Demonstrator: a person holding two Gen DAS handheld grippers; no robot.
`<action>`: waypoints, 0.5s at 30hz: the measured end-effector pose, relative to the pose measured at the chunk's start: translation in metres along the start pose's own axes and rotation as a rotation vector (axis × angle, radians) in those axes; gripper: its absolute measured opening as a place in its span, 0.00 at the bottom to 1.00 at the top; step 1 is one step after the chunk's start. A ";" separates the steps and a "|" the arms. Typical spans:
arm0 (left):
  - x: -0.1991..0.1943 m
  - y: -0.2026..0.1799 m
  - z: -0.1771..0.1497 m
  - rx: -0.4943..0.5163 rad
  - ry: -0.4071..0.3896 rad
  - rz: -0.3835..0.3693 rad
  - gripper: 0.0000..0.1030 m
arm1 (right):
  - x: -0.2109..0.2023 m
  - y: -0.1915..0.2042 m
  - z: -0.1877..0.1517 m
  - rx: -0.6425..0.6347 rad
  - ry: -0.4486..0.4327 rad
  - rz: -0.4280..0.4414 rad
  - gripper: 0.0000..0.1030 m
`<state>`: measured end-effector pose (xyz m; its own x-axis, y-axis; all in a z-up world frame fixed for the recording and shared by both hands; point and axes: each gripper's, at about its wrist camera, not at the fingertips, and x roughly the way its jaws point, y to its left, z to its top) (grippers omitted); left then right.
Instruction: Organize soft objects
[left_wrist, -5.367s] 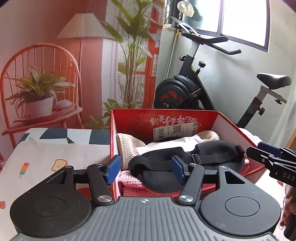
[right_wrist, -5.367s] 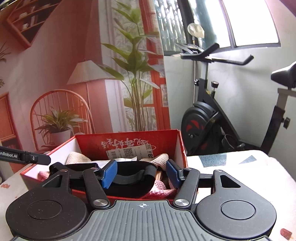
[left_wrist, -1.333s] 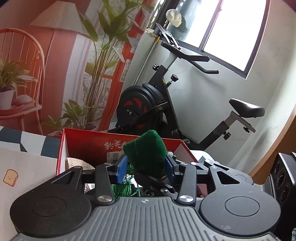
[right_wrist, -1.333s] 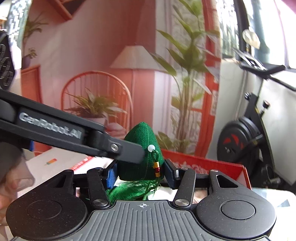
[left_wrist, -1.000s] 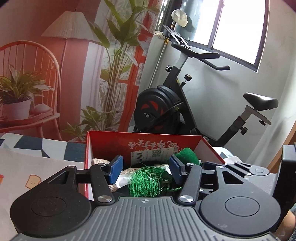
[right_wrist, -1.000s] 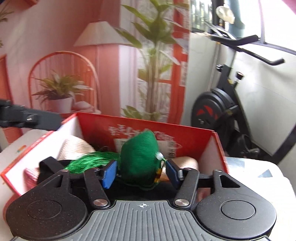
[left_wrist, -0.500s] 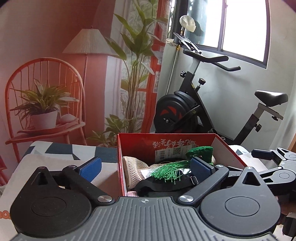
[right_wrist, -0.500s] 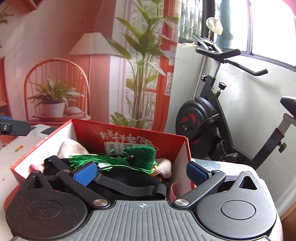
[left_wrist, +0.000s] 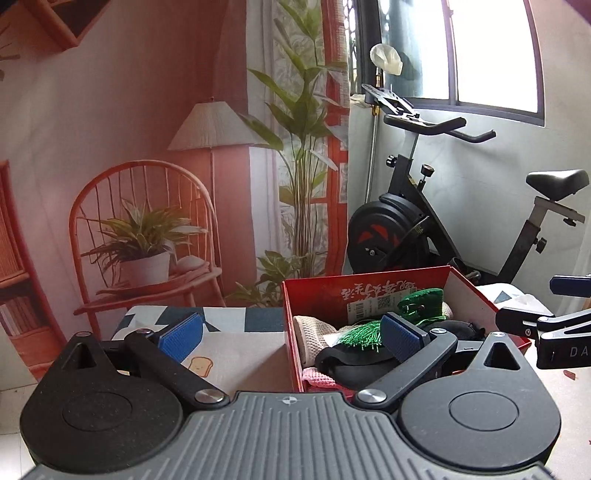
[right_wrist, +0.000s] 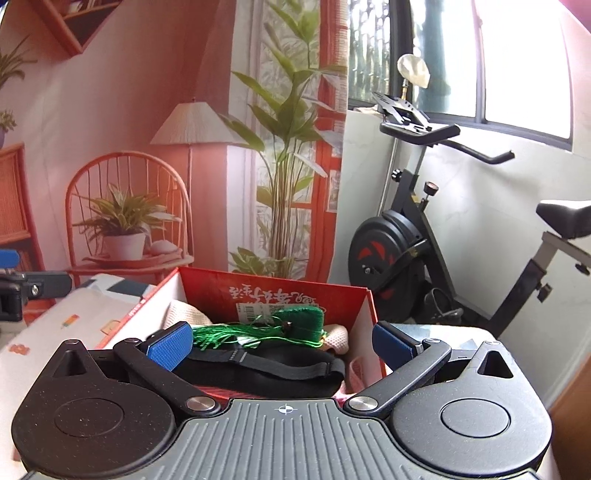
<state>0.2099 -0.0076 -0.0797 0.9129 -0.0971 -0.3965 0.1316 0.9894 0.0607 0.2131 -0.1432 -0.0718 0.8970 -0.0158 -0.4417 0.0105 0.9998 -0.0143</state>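
A red cardboard box (left_wrist: 373, 286) (right_wrist: 291, 291) stands on the table and holds soft things. A green knitted pouch with a green tassel (right_wrist: 299, 322) (left_wrist: 423, 300) lies on top, over a black eye mask (right_wrist: 273, 369) (left_wrist: 354, 360), a beige knitted cloth (left_wrist: 308, 326) and a pink cloth (left_wrist: 317, 377). My left gripper (left_wrist: 291, 334) is open and empty, in front of the box's left wall. My right gripper (right_wrist: 282, 341) is open and empty, just before the box's near side. Its arm shows at the right edge of the left wrist view (left_wrist: 554, 325).
The table wears a printed cloth (left_wrist: 221, 354) left of the box. An exercise bike (left_wrist: 413, 229) stands behind the table on the right. A backdrop with a chair, lamp and plants (left_wrist: 147, 221) is behind. A wooden edge (right_wrist: 572, 398) lies at the right.
Both grippers let go of the green pouch, which now lies in the box. Both jaws have opened wide and both grippers have drawn back from the box.
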 end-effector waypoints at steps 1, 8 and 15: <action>-0.006 0.001 0.000 -0.002 -0.006 -0.005 1.00 | -0.007 0.000 0.001 0.017 -0.002 0.007 1.00; -0.057 -0.004 0.000 0.039 -0.042 -0.007 1.00 | -0.063 -0.002 0.005 0.079 -0.022 0.013 1.00; -0.115 0.001 0.007 0.025 -0.087 0.019 1.00 | -0.128 0.005 0.011 0.093 -0.076 -0.023 1.00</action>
<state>0.1082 0.0037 -0.0278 0.9451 -0.0887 -0.3145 0.1229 0.9883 0.0908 0.1028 -0.1365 -0.0053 0.9270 -0.0414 -0.3728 0.0692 0.9957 0.0615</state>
